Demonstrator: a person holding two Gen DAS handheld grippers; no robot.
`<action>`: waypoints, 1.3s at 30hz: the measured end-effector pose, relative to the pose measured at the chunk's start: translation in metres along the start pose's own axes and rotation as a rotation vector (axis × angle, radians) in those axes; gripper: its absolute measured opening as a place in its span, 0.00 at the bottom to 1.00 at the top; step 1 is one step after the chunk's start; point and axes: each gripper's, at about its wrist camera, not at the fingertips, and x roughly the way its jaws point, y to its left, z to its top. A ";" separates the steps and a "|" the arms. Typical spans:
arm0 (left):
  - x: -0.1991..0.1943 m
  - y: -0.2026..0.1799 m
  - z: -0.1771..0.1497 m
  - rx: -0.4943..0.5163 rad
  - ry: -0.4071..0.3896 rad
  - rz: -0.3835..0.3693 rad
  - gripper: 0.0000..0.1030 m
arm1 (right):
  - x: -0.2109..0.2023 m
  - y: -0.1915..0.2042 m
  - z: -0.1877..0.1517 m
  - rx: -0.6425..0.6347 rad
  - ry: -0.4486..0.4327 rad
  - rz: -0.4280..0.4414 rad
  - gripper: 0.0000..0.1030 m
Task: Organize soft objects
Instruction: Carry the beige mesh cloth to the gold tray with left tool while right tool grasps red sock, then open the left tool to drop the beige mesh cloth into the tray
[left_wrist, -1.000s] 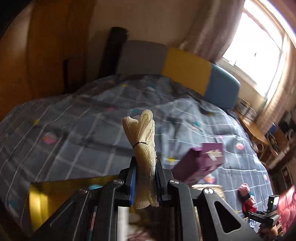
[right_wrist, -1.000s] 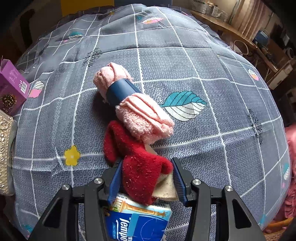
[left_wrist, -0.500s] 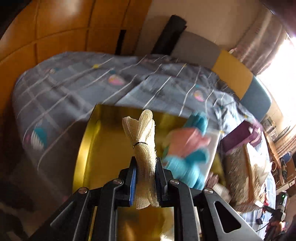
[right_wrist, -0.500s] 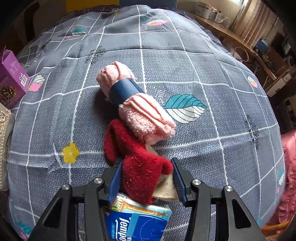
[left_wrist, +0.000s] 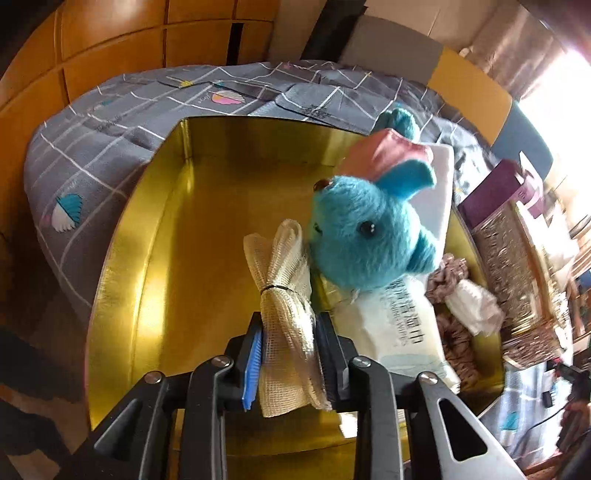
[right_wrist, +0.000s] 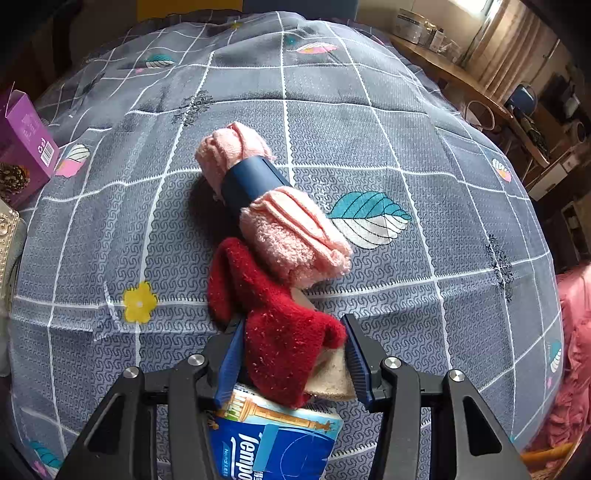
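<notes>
While left tongs (left_wrist: 288, 354) open | mesh bundle (left_wrist: 284, 295) now over gold tray (left_wrist: 155, 258)

Daylight glares from the window (left_wrist: 565, 77); fisheye edges bend, corners dark.

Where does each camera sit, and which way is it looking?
Left wrist: on the left hand-held gripper, looking down its fingers into a gold tin holding a blue plush toy; jaws opening around a mesh cloth bundle.
Right wrist: on the right hand-held gripper, looking down at a red sock on the bed.
Shared: grey checked bedspread, purple box.
</notes>
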 end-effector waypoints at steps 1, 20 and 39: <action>-0.001 -0.001 0.000 0.007 -0.008 0.014 0.29 | 0.000 0.000 0.000 0.000 0.000 0.000 0.49; -0.042 -0.010 0.003 0.086 -0.153 0.106 0.33 | -0.002 -0.001 0.000 0.007 -0.003 0.006 0.45; -0.058 -0.050 -0.008 0.230 -0.207 0.047 0.33 | -0.004 -0.001 0.001 0.029 -0.015 0.088 0.39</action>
